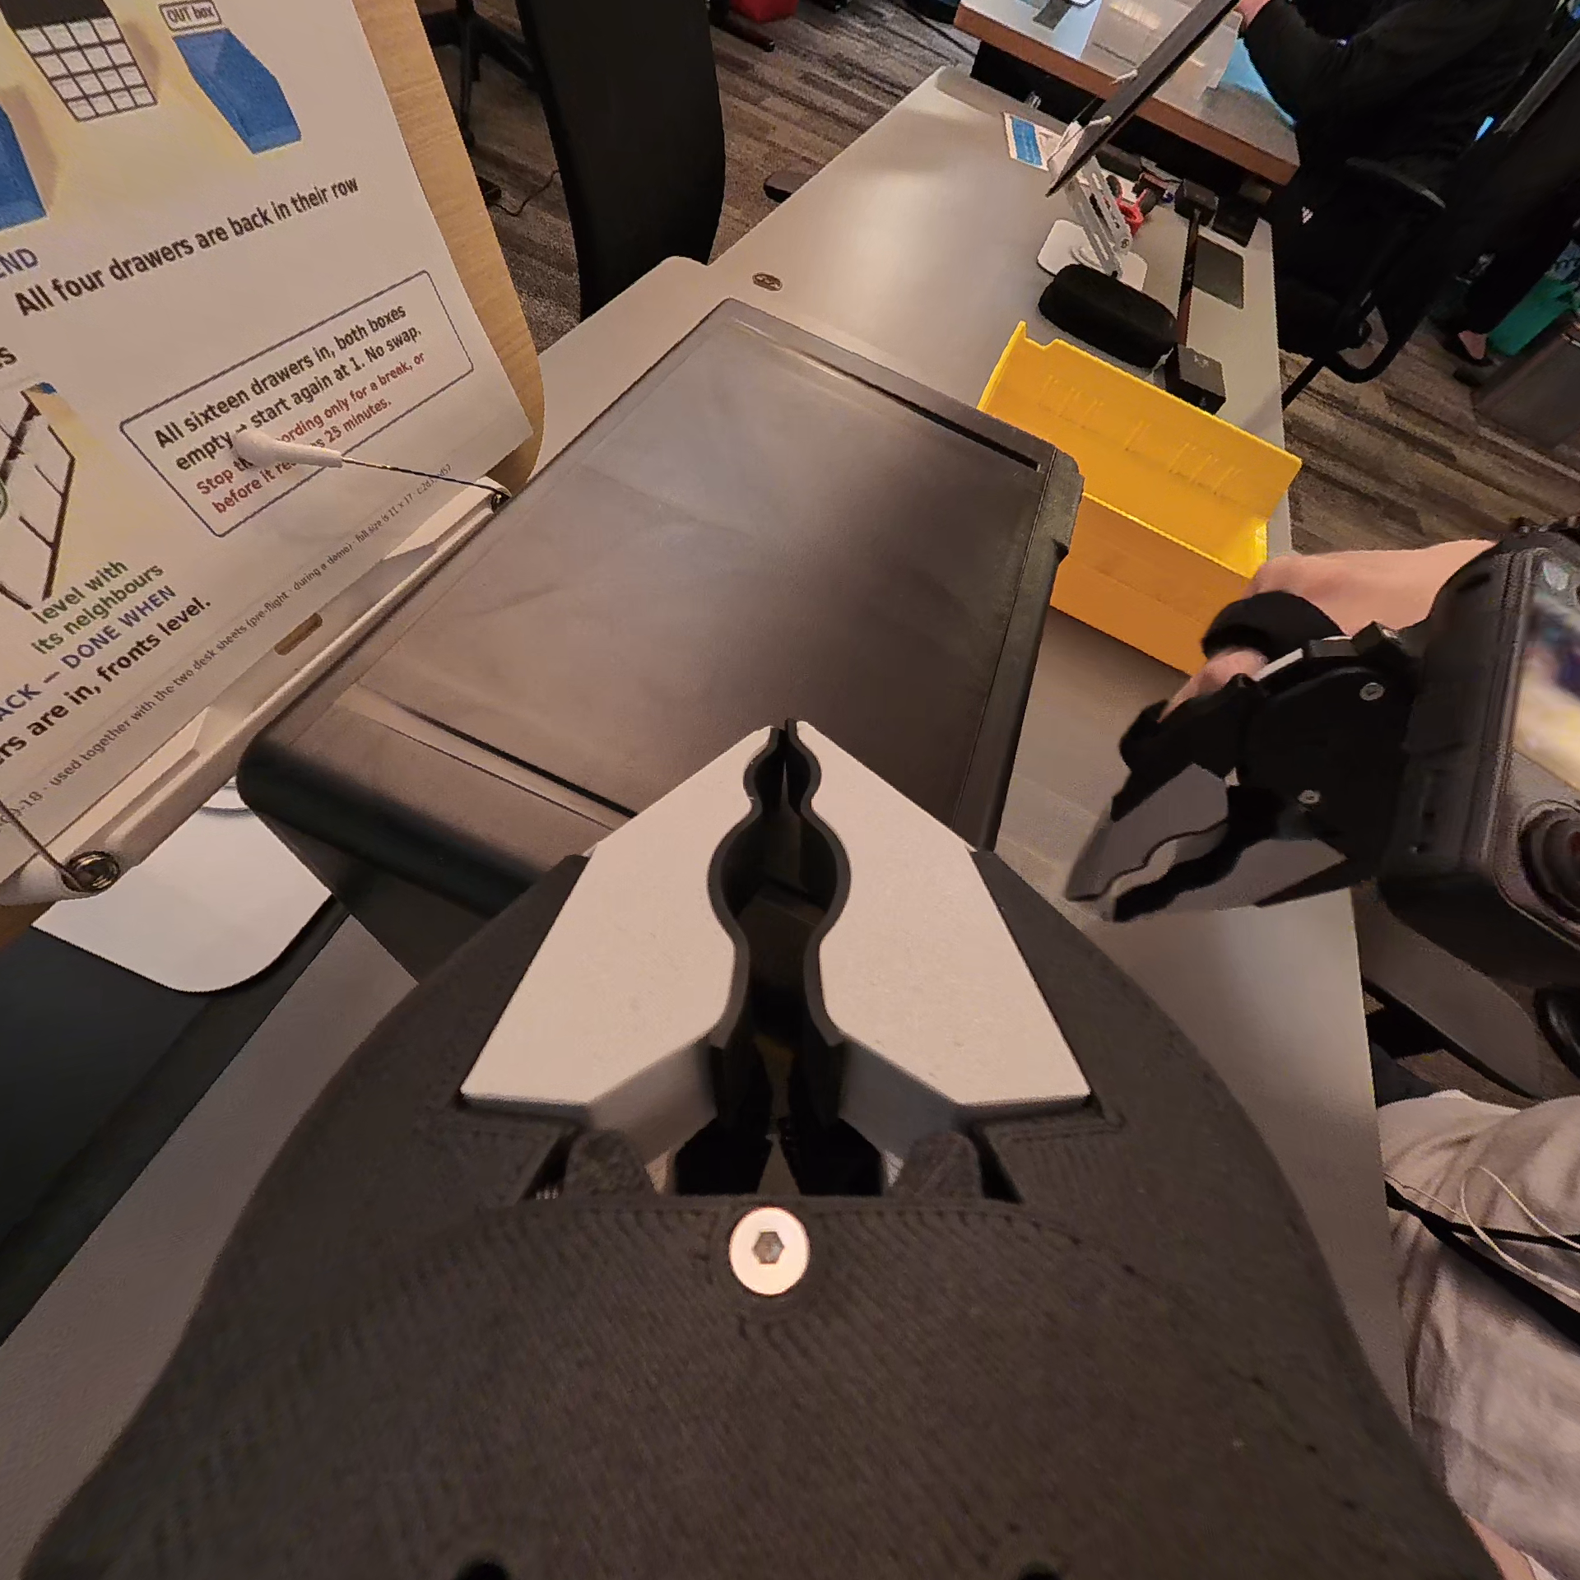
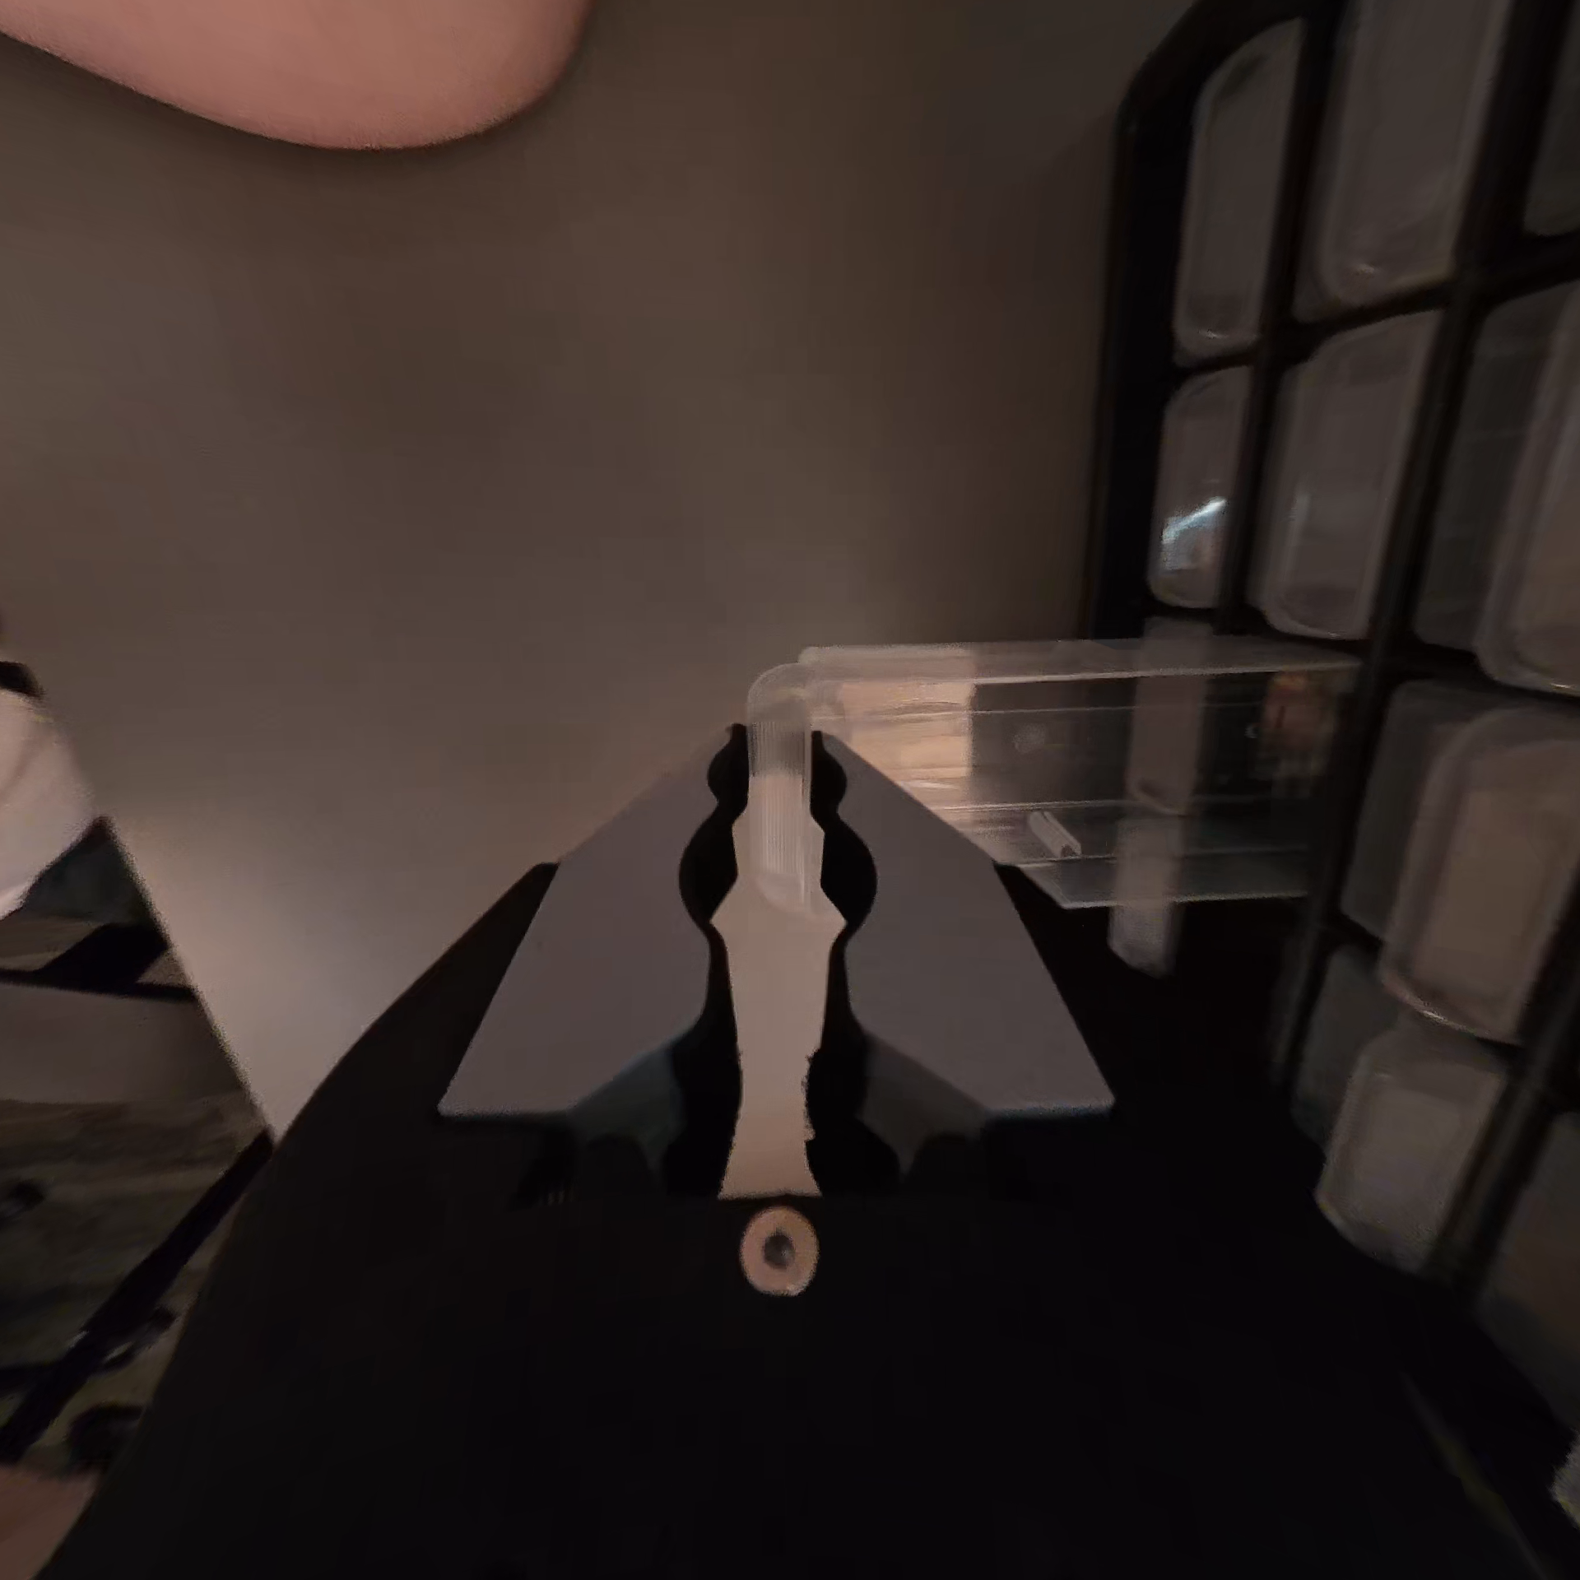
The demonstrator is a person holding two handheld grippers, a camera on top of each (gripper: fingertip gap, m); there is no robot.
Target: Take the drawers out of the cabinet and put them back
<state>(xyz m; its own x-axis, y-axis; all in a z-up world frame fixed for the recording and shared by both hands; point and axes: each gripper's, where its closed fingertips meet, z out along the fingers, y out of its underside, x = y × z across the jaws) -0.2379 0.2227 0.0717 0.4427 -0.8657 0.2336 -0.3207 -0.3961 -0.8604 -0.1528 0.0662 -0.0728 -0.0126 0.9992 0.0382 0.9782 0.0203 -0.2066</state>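
Observation:
The black cabinet [image 1: 727, 556] shows from above in the left wrist view. My left gripper [image 1: 785, 731] is shut and empty, with its tips over the near edge of the cabinet's top. In the right wrist view the cabinet's front [image 2: 1120, 342] is a black grid of several clear drawers. One clear drawer [image 2: 1069, 769] sticks partly out of its slot. My right gripper [image 2: 780, 744] is shut on that drawer's front handle tab. The right gripper also shows in the left wrist view [image 1: 1099, 898], beside the cabinet's right front corner; the drawer is not seen there.
An open yellow bin [image 1: 1137, 504] stands on the grey desk just right of the cabinet. A printed instruction sheet [image 1: 214, 342] on a clip stand rises at the left. A black case [image 1: 1103, 312] and a tablet stand [image 1: 1103, 214] lie farther back. A seated person [image 1: 1368, 103] is at the far right. Left tips to right tips: about 25 centimetres.

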